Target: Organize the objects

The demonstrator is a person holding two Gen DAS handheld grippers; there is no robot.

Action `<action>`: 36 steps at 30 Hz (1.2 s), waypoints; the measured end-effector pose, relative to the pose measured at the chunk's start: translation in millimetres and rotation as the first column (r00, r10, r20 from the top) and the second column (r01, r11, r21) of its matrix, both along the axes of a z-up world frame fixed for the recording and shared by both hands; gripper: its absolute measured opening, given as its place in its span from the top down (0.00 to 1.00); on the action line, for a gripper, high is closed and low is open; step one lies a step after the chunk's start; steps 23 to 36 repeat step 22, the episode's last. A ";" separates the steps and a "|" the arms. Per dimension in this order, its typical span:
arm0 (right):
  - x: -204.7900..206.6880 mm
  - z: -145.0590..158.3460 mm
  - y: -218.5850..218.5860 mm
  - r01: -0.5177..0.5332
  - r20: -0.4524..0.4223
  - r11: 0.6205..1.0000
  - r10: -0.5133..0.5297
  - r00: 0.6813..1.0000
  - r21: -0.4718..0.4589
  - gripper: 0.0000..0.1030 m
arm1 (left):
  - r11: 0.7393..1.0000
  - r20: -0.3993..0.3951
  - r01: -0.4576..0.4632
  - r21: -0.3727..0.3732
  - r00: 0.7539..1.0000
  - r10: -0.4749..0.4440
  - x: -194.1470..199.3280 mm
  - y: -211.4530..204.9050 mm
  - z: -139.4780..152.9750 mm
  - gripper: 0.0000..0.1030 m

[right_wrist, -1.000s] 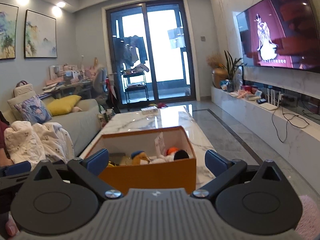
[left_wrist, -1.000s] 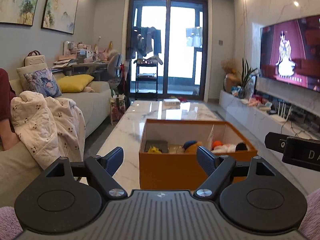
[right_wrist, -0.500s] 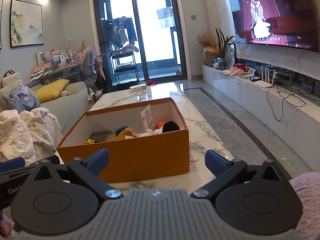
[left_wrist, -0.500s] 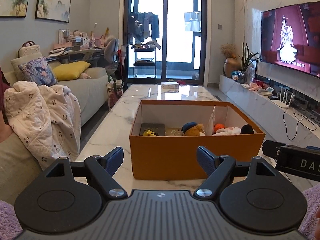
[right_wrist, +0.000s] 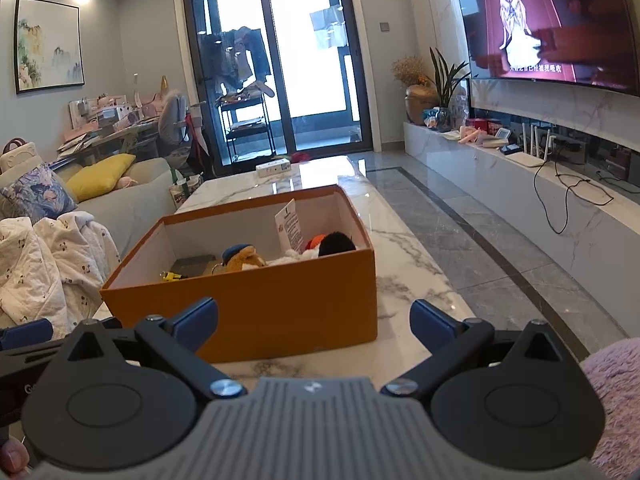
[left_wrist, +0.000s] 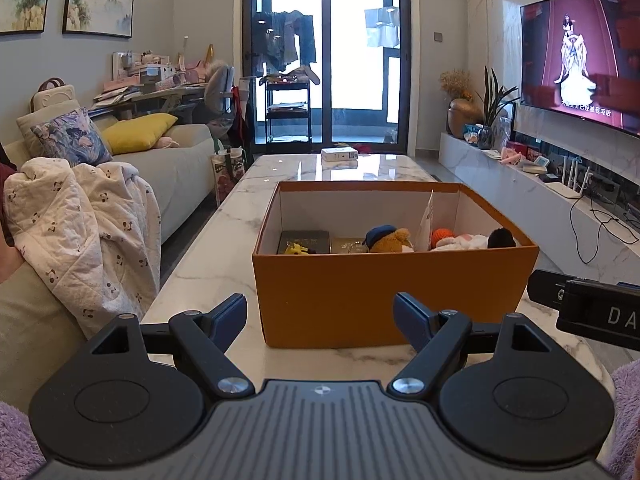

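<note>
An open orange box (left_wrist: 394, 292) stands on the marble coffee table (left_wrist: 212, 256); it also shows in the right wrist view (right_wrist: 280, 304). Inside lie a brown plush bear with a blue cap (left_wrist: 390, 238), an orange ball (left_wrist: 442, 235), a white and black plush (left_wrist: 480, 240), a dark flat case (left_wrist: 304, 240), a small yellow toy (left_wrist: 294, 249) and a paper card (right_wrist: 292, 229). My left gripper (left_wrist: 320, 314) is open and empty, just short of the box's near wall. My right gripper (right_wrist: 314, 322) is open and empty, at the box's near right corner.
A sofa with a white blanket (left_wrist: 80, 240) and cushions runs along the left. A small white box (left_wrist: 339, 155) lies at the table's far end. A TV (right_wrist: 552, 20) and low marble console (right_wrist: 540, 188) line the right wall. The right gripper's body (left_wrist: 592, 314) shows in the left wrist view.
Both grippers have risen and tilted down over the last second, so the box's inside shows more. Both stayed open and empty. The box has not moved.
</note>
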State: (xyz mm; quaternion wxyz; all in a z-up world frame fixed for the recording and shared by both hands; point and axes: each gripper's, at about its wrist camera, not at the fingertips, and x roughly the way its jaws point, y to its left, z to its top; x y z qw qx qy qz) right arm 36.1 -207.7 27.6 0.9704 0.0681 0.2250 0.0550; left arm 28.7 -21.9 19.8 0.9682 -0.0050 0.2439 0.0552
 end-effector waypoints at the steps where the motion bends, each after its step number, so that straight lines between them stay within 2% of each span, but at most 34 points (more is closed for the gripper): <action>1: -0.2 0.0 0.1 -0.002 0.002 1.000 0.002 1.000 0.000 0.01 | 1.000 0.001 0.000 0.001 1.000 0.000 -0.1 -0.1 0.1 0.08; 36: -5.7 -1.0 6.6 -0.027 0.001 0.999 0.027 1.000 -0.030 0.01 | 1.000 -0.007 -0.007 -0.024 1.000 0.007 -4.6 4.8 2.7 0.08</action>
